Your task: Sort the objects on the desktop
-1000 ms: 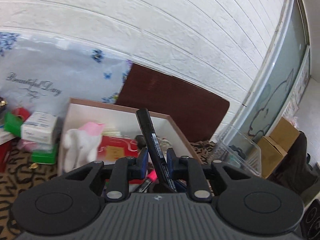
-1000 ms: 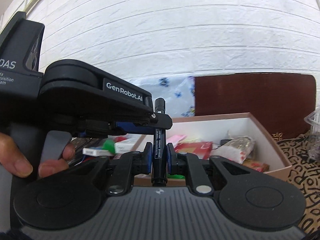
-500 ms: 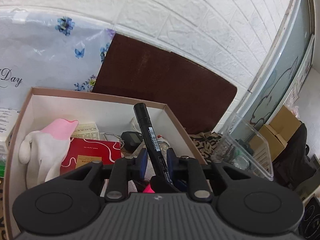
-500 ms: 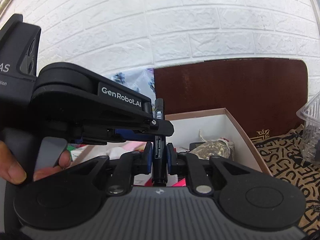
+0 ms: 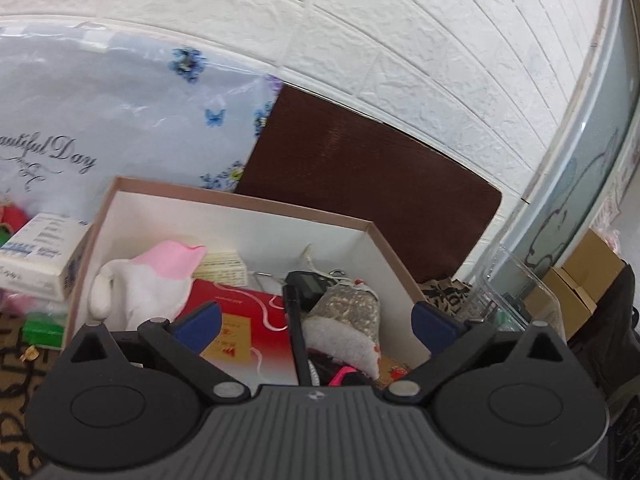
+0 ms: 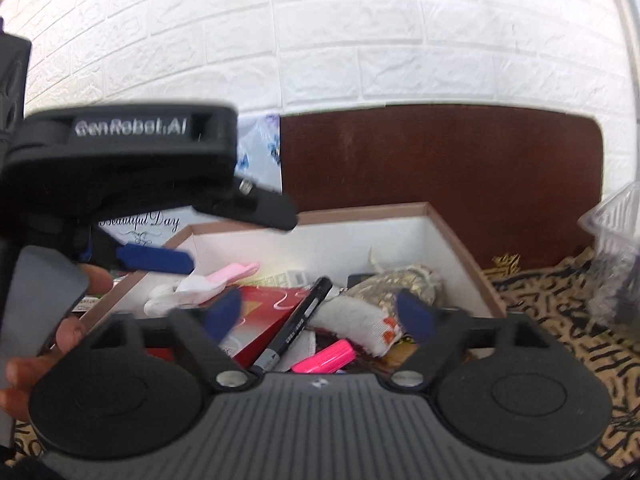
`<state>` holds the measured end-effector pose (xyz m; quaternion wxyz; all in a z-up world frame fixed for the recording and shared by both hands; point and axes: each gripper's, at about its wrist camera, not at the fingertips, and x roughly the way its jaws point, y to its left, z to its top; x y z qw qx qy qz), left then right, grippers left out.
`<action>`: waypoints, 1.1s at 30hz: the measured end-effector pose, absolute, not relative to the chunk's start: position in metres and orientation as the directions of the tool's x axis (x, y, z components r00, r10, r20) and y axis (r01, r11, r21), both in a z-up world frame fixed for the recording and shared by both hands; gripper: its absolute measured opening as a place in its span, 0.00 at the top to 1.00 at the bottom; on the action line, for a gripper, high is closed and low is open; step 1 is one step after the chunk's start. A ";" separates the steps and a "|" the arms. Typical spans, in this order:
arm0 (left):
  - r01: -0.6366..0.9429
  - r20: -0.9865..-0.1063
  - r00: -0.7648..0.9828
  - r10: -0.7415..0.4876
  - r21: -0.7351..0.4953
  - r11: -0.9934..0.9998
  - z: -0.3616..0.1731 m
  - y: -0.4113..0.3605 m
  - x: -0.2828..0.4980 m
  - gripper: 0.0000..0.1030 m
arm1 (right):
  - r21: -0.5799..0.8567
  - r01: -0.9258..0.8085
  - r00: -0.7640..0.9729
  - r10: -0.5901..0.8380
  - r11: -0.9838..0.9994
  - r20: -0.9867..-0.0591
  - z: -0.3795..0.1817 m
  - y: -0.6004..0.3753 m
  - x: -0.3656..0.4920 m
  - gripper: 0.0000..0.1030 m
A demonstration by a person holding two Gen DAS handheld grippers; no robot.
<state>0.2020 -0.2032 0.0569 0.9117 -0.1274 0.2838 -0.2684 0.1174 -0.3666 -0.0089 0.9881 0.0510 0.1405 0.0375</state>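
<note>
- Both jaws of the left gripper [image 5: 316, 318] and right gripper [image 6: 320, 312] are being held wide, gripping nothing.
- The black marker [image 6: 298, 322], clamped earlier, is now lying released inside the box [image 5: 240, 204], leaning on the red packet [image 5: 240, 328].

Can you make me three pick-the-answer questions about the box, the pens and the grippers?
1. Where is the black marker?
A. inside the box
B. on the patterned cloth
C. in the clear tub

2. What colour is the highlighter beside it?
A. green
B. pink
C. blue

3. How is the left gripper?
A. shut on the marker
B. shut on nothing
C. open

Answers:
1 A, the marker lies slanted among the box's things.
2 B, it is bright pink in the right wrist view.
3 C, its blue fingers stand wide apart, holding nothing; the right gripper is open too.
</note>
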 end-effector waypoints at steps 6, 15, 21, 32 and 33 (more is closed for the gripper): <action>0.408 -0.444 0.725 -0.527 -0.340 0.847 0.064 -0.194 0.179 0.00 | 0.090 -0.060 0.964 0.081 0.994 -0.252 -0.002 -0.364 0.101 0.03; 0.421 -0.461 0.722 -0.516 -0.300 0.856 0.068 -0.186 0.145 0.00 | 0.048 -0.053 0.966 0.063 0.997 -0.250 0.005 -0.363 0.081 0.02; 0.367 -0.494 0.742 -0.453 -0.267 0.891 0.064 -0.173 0.118 0.00 | 0.043 -0.023 0.960 0.034 0.999 -0.277 0.001 -0.363 0.054 0.02; 0.334 -0.511 0.774 -0.375 -0.174 0.926 0.058 -0.159 0.063 0.00 | 0.039 0.003 0.932 0.011 0.999 -0.361 -0.012 -0.355 0.005 0.02; 0.334 -0.513 0.774 -0.371 -0.167 0.928 0.057 -0.158 0.059 0.00 | 0.038 0.007 0.930 0.007 0.999 -0.367 -0.012 -0.354 0.001 0.02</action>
